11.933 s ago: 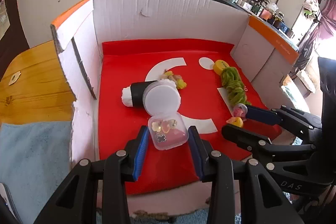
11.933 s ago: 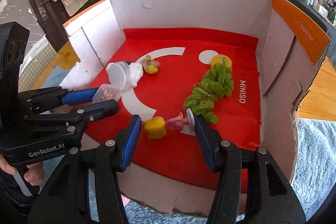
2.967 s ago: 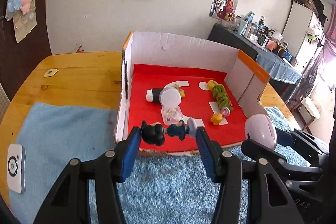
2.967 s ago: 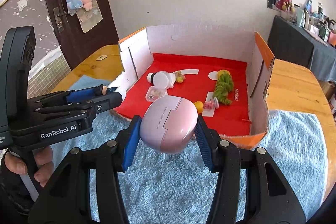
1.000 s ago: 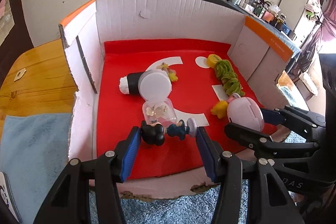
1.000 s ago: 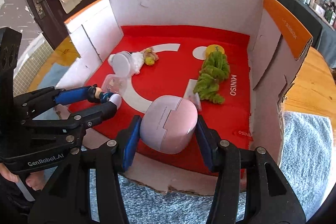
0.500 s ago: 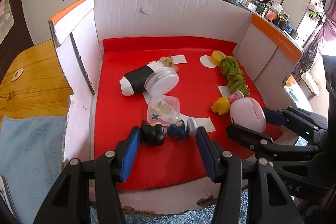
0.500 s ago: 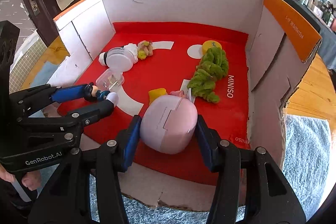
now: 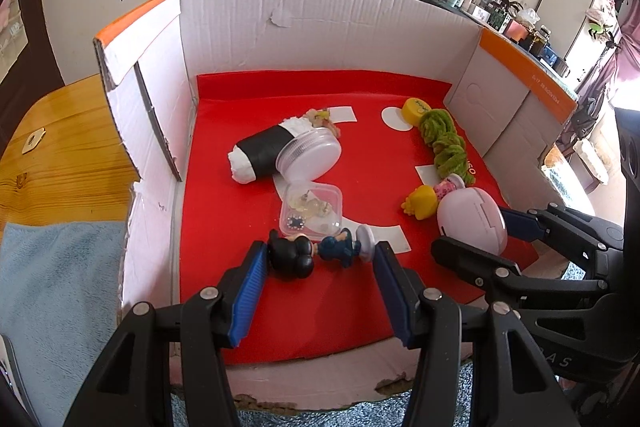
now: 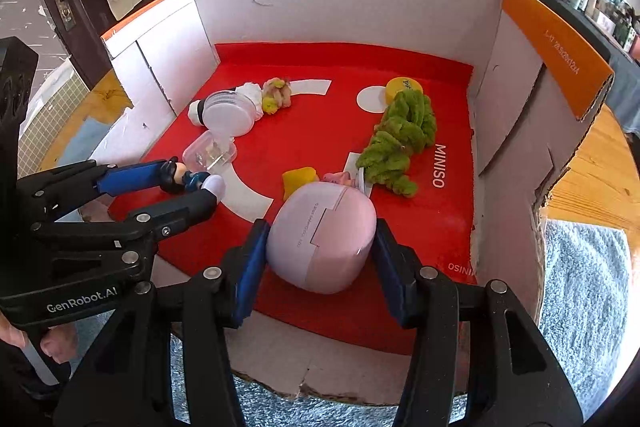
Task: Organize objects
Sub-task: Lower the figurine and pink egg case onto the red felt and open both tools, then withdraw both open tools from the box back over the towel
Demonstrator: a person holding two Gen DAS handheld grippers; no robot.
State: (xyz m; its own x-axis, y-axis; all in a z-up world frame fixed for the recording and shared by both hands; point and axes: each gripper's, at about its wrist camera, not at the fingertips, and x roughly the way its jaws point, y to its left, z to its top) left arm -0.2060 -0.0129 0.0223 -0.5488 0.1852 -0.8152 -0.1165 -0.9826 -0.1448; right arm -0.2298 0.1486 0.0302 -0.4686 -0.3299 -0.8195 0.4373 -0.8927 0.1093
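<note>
Both claws are seen loaded over the near end of the box (image 9: 328,27). Within the right claw (image 10: 320,247) a pink case (image 10: 322,237) is clamped between the blue pads, low over the red liner (image 10: 320,131) and just in front of a yellow toy (image 10: 298,179); whether the case already rests on the liner cannot be told. Within the left claw (image 9: 318,267) a small figurine (image 9: 320,253) is pinched lengthwise, black-haired head against one pad and white base against the other, just in front of a clear box (image 9: 312,209).

Much of the sorting appears done. Already inside the box are a green fuzzy bundle (image 9: 448,147) along the right side, a black-and-white roll (image 9: 264,155) at left centre, a round jar (image 9: 310,159) leaning on that roll, the clear box, a yellow cap (image 9: 414,109) at the far end, the yellow toy, and a small pink piece (image 9: 448,187) beside it.

Two releases are judged to remain: the case and the figurine are still to be set down and let go. On the blue towel (image 9: 60,287) over the tabletop (image 9: 60,147) nothing loose is seen, though only part of it is shown, so further items cannot be ruled out.
</note>
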